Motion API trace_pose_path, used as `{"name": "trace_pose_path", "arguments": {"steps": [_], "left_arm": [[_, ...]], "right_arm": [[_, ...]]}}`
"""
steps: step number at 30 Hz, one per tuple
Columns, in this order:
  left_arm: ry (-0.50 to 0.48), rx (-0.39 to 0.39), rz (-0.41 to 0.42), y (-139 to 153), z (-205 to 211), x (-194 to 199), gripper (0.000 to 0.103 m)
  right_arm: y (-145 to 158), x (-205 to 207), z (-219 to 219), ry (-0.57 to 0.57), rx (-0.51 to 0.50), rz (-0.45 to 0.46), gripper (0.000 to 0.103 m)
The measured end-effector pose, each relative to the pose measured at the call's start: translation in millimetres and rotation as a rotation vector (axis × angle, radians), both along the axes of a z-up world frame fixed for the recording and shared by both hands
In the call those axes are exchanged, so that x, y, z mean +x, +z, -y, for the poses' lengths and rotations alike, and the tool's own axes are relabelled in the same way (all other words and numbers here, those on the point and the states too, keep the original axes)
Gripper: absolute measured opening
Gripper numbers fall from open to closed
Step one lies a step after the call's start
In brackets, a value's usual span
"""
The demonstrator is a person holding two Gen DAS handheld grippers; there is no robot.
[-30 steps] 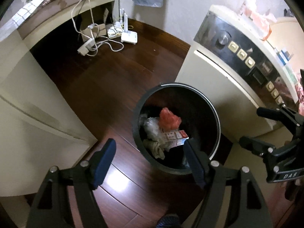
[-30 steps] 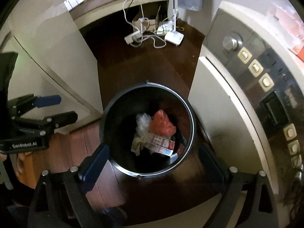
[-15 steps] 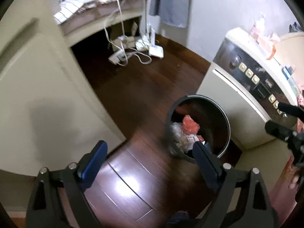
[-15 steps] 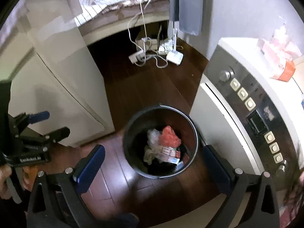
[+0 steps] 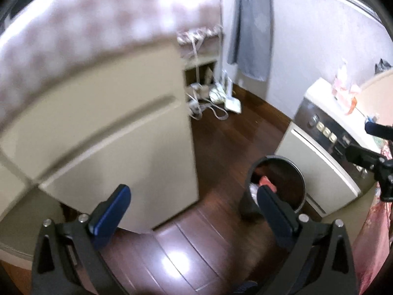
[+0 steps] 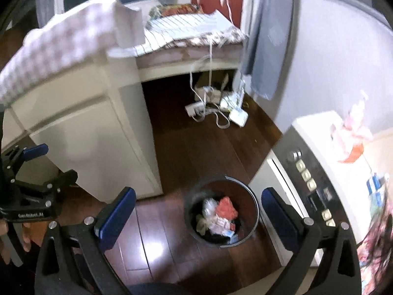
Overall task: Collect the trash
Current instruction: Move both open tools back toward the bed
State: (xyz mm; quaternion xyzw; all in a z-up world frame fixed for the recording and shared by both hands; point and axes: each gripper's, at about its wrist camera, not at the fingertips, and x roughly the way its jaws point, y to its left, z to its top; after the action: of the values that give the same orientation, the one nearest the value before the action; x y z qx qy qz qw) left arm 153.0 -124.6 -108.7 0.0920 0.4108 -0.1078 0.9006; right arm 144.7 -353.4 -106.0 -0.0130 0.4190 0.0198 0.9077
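Observation:
A black round trash bin (image 6: 255,206) stands on the dark wood floor, holding a red bag (image 6: 227,207), clear plastic and paper packets. My right gripper (image 6: 198,191) hangs high above it, open and empty. In the left wrist view the bin (image 5: 302,172) sits low right, partly behind one finger, with the red bag (image 5: 266,182) just showing. My left gripper (image 5: 191,189) has its jaws opening with nothing between them. Each gripper also appears in the other's view: the right gripper (image 5: 366,140) at the right edge, the left gripper (image 6: 51,163) at the left edge.
A cream cabinet (image 6: 93,132) under a checked cloth stands left of the bin. A white appliance (image 6: 307,179) with a button panel stands right of it, pink packets (image 6: 351,137) on top. Cables and a router (image 6: 221,105) lie by the far wall, below a bed.
Both grippers have risen and pulled back from the bin, which now looks smaller and lower in both views. The left jaws have spread wider. The trash stays in the bin.

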Motion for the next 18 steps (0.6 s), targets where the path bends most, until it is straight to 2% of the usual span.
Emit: {"name": "trace_pose_path", "arguments": {"steps": [3, 7, 11, 18], "left_arm": [[0.029, -0.014, 0.056, 20.6, -17.9, -8.3, 0.103], [0.071, -0.094, 0.120, 52.7, -52.4, -18.7, 0.103], [0.132, -0.149, 0.146, 74.7, -87.3, -21.9, 0.103], [0.239, -0.153, 0.231, 112.5, -149.8, -27.8, 0.103]], "right_arm": [[26.0, -3.4, -22.7, 0.039, -0.001, 0.047, 0.103], [66.0, -8.7, -55.3, 0.115, 0.013, 0.131, 0.103], [104.0, -7.5, -88.2, 0.182, 0.053, 0.205, 0.103], [150.9, 8.8, -145.3, 0.287, 0.098, 0.305, 0.103]]}}
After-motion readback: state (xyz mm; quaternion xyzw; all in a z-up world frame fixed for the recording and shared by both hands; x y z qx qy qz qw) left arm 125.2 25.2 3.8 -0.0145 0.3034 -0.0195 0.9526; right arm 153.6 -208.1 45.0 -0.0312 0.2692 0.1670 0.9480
